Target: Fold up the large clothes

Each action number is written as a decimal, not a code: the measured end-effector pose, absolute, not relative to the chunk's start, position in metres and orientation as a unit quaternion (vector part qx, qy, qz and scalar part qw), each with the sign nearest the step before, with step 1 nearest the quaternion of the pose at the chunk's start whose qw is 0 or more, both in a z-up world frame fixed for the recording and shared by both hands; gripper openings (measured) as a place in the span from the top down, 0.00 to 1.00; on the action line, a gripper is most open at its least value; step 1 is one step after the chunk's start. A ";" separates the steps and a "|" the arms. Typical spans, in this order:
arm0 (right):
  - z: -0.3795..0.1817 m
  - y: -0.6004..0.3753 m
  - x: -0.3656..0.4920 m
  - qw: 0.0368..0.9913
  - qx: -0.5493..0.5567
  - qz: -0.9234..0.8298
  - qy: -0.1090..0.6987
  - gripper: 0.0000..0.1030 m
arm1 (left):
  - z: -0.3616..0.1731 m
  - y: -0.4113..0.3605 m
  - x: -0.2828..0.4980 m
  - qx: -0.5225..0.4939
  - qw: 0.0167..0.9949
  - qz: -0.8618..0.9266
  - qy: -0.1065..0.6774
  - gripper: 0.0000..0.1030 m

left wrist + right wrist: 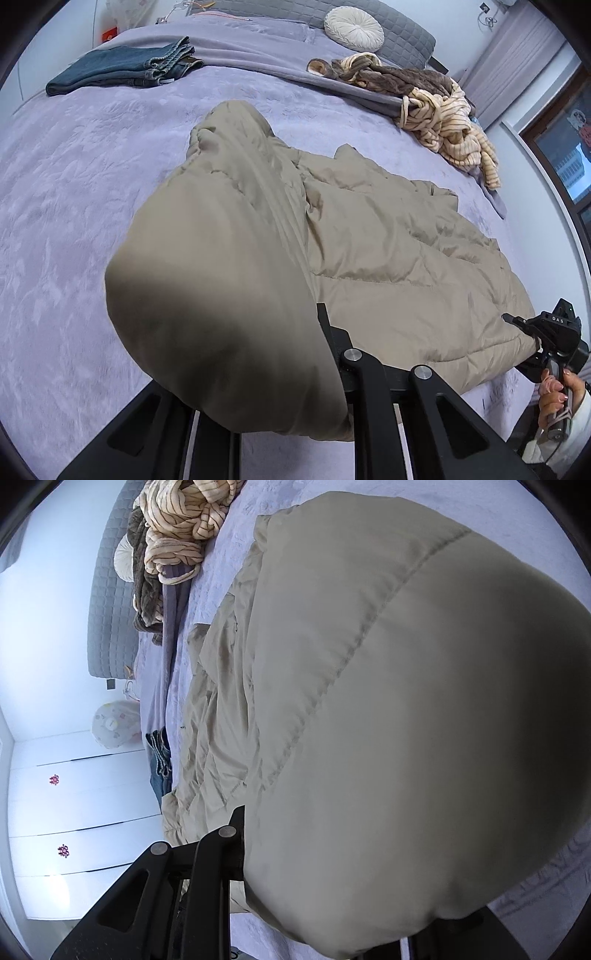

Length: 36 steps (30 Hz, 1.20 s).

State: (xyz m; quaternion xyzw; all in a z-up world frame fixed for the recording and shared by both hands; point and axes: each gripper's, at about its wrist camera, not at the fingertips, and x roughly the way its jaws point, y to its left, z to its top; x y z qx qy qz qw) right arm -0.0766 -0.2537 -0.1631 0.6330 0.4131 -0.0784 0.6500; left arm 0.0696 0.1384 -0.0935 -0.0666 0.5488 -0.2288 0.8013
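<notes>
A large beige puffer coat (388, 236) lies spread on the lilac bed (74, 206). My left gripper (295, 332) is shut on the coat's hem, and a lifted fold bulges over the fingers and hides the left one. My right gripper (517, 321) shows at the far right of the left wrist view, shut on the coat's other hem corner. In the right wrist view the coat (388, 701) fills most of the picture. It drapes over my right gripper (258, 834), and only one finger (236, 823) shows.
Folded blue jeans (122, 70) lie at the bed's far left. A heap of striped cream and brown fleece clothes (424, 99) sits at the far right. A round white cushion (354, 29) rests by the grey headboard. White wardrobe doors (74, 812) stand beyond the bed.
</notes>
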 end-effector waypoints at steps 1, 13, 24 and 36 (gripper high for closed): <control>-0.162 -0.251 -0.086 0.649 0.632 -0.077 0.417 0.75 | -0.093 0.145 0.056 -0.068 0.798 -0.228 0.553 0.82; -0.178 -0.228 -0.196 0.621 0.634 -0.056 0.458 0.75 | -0.116 0.173 -0.073 -0.059 0.768 -0.170 0.614 0.82; -0.146 -0.227 -0.194 0.645 0.556 -0.028 0.524 0.60 | -0.090 0.217 -0.111 -0.059 0.793 -0.083 0.601 0.68; -0.116 -0.196 -0.204 0.669 0.495 0.094 0.546 0.60 | -0.123 0.212 -0.090 0.002 0.774 -0.036 0.632 0.68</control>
